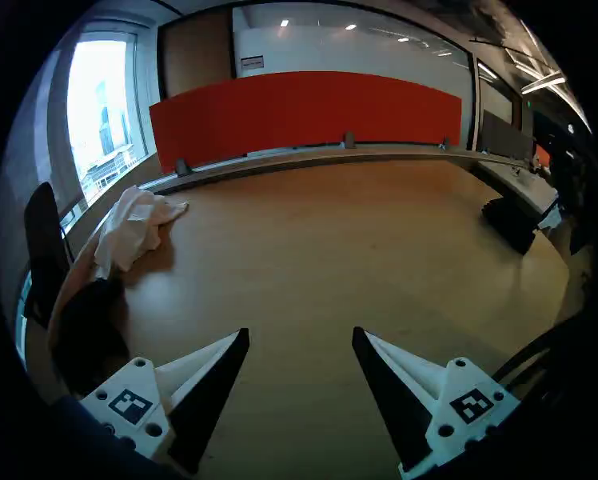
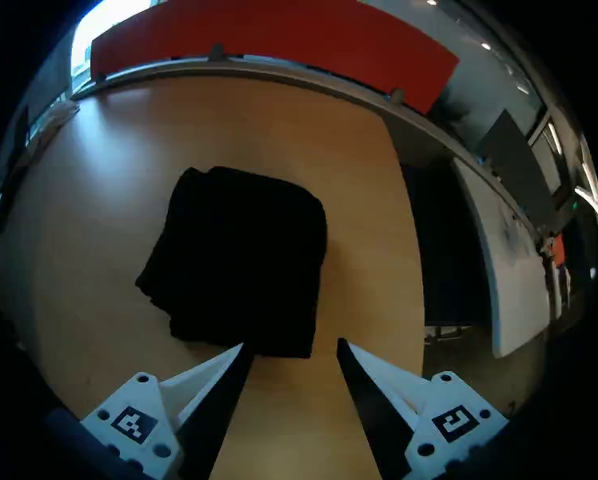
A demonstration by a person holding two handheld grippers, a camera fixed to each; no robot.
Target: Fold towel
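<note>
A black towel (image 2: 239, 260) lies folded into a thick square on the wooden table (image 2: 99, 224), just ahead of my right gripper (image 2: 295, 356). That gripper is open and holds nothing; its fingertips stand at the towel's near edge. My left gripper (image 1: 300, 340) is open too, hovering over bare wood (image 1: 323, 240). A crumpled white towel (image 1: 135, 224) lies at the table's far left edge in the left gripper view. The black towel (image 1: 511, 220) shows as a dark shape at the right of that view.
A red divider panel (image 1: 307, 112) runs along the table's far edge. A dark chair back (image 1: 43, 248) and another dark shape (image 1: 91, 328) stand at the left. Right of the table's edge is a gap, then a white desk (image 2: 507, 272).
</note>
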